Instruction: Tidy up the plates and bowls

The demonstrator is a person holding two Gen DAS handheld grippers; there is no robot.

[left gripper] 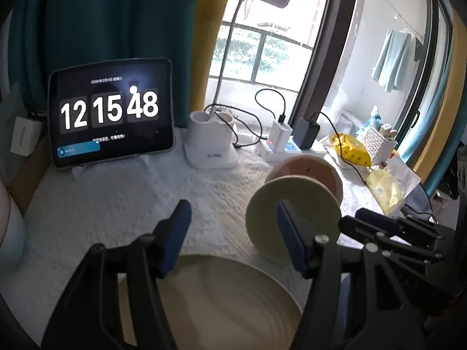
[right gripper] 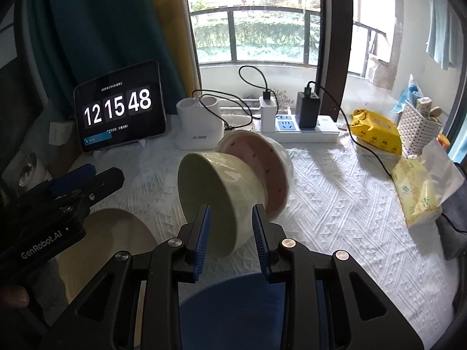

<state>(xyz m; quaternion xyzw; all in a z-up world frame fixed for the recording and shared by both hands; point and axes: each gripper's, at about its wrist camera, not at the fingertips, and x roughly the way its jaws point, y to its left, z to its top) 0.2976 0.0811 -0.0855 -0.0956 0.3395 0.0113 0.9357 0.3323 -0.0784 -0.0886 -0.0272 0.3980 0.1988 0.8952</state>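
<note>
Meanwhile, my right fingers [right gripper: 230, 227] clamped the green bowl's [right gripper: 216, 198] rim, tipped sideways over the table [right gripper: 335, 192]; my left fingers [left gripper: 233, 233] hung apart above a cream plate [left gripper: 221, 297], seemingly untouched.

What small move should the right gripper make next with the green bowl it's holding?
Probably roll the right gripper to bring the green bowl upright before lowering it. The bowl is pinched by its wall and lies on its side, its base seemingly in the mouth of the tipped pink bowl. The left gripper is open over the beige plate, holding nothing.
</note>
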